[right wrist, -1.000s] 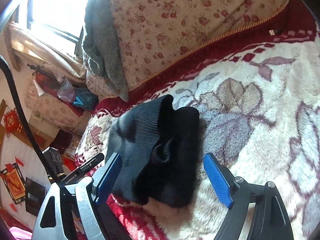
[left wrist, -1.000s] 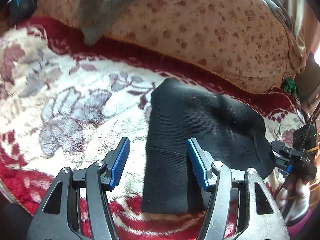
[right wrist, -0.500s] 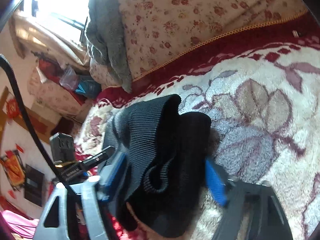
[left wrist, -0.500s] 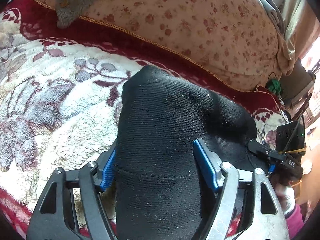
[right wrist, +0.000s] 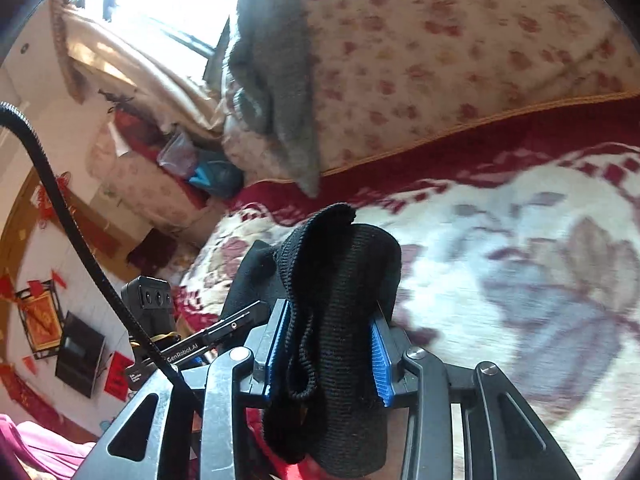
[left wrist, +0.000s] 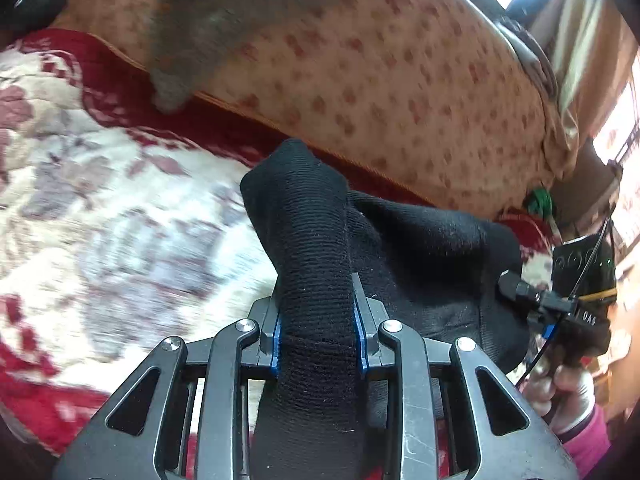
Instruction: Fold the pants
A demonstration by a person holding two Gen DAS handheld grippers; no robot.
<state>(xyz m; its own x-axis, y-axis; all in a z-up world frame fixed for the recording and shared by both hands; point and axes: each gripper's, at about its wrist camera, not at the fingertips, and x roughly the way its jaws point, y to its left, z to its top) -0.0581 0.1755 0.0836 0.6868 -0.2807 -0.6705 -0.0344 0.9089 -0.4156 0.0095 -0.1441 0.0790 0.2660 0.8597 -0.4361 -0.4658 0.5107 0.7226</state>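
Observation:
The black knit pants (left wrist: pixel 416 248) lie bunched on a white and red floral blanket (left wrist: pixel 120 240). My left gripper (left wrist: pixel 318 332) is shut on a thick fold at one end of the pants, which rises between its blue pads. My right gripper (right wrist: pixel 326 352) is shut on the other end of the pants (right wrist: pixel 340 280), a bundle of ribbed layers that stands up between its pads. In the left wrist view the right gripper (left wrist: pixel 560 304) shows at the far right, held by a hand in a pink sleeve.
A large floral bolster (left wrist: pixel 400 80) runs along the back of the blanket, with a grey cloth (left wrist: pixel 192 40) draped over it. In the right wrist view the bed edge falls off to the left, towards a wall with red decorations (right wrist: pixel 44 320).
Both grippers moved forward over the ends of the pants and closed on them. The cloth now bunches up between each pair of pads and lifts a little off the blanket.

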